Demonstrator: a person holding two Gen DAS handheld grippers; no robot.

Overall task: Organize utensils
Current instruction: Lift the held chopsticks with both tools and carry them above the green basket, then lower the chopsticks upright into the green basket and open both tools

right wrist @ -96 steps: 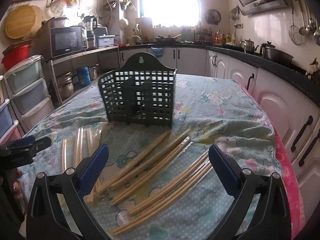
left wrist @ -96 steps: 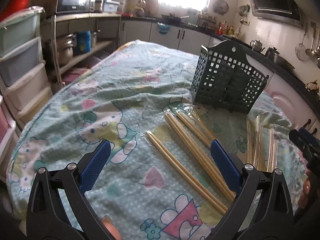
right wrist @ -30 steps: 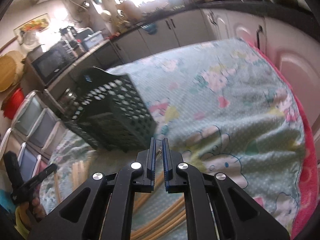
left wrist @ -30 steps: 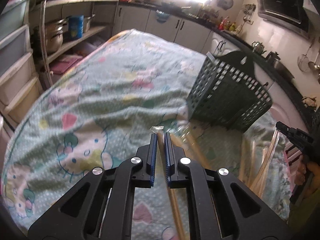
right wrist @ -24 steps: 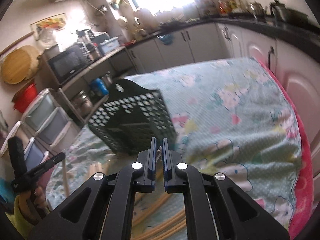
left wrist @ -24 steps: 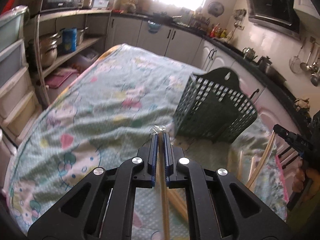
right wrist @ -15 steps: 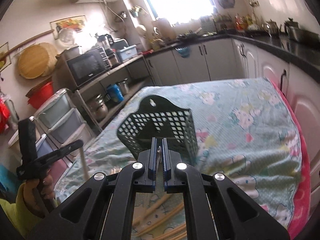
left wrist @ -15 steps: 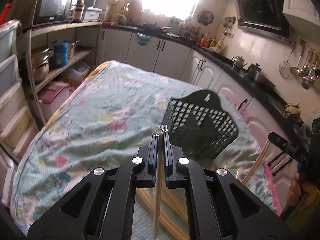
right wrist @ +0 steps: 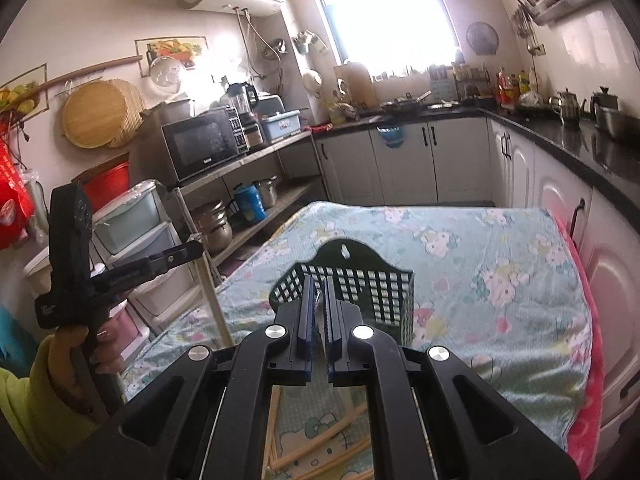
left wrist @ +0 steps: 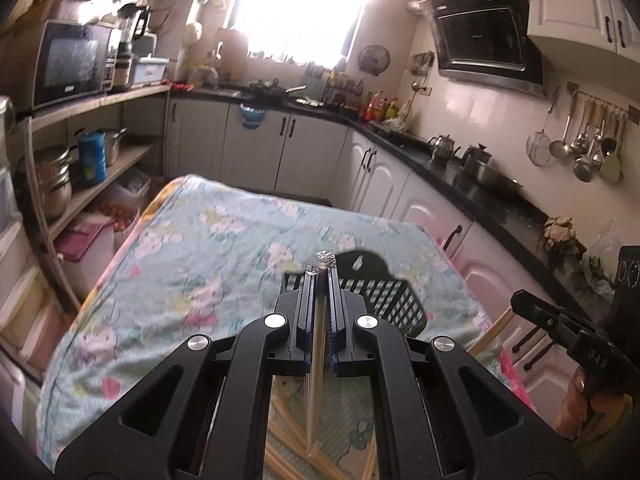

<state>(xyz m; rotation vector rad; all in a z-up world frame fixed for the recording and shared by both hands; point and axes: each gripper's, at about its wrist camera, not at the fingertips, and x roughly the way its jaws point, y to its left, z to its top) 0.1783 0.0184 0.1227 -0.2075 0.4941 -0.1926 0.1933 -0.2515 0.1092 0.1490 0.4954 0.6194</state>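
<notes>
Left tool (left wrist: 319, 280) pinches a wrapped chopstick pair (left wrist: 316, 380) by its top end; the pair hangs down toward the tabletop (left wrist: 192, 264). Right tool (right wrist: 317, 292) is clamped on another wrapped pair (left wrist: 490, 332). Green slotted basket (right wrist: 360, 280) stands upright beyond both; contents hidden. More chopsticks (right wrist: 320, 440) lie on the cloth below.

Black angular arms are carrying round silver screws behind each claw's blue-edged pads (left wrist: 307, 322); a yellow-green sleeve (right wrist: 28, 404) is showing left of the right claw.
</notes>
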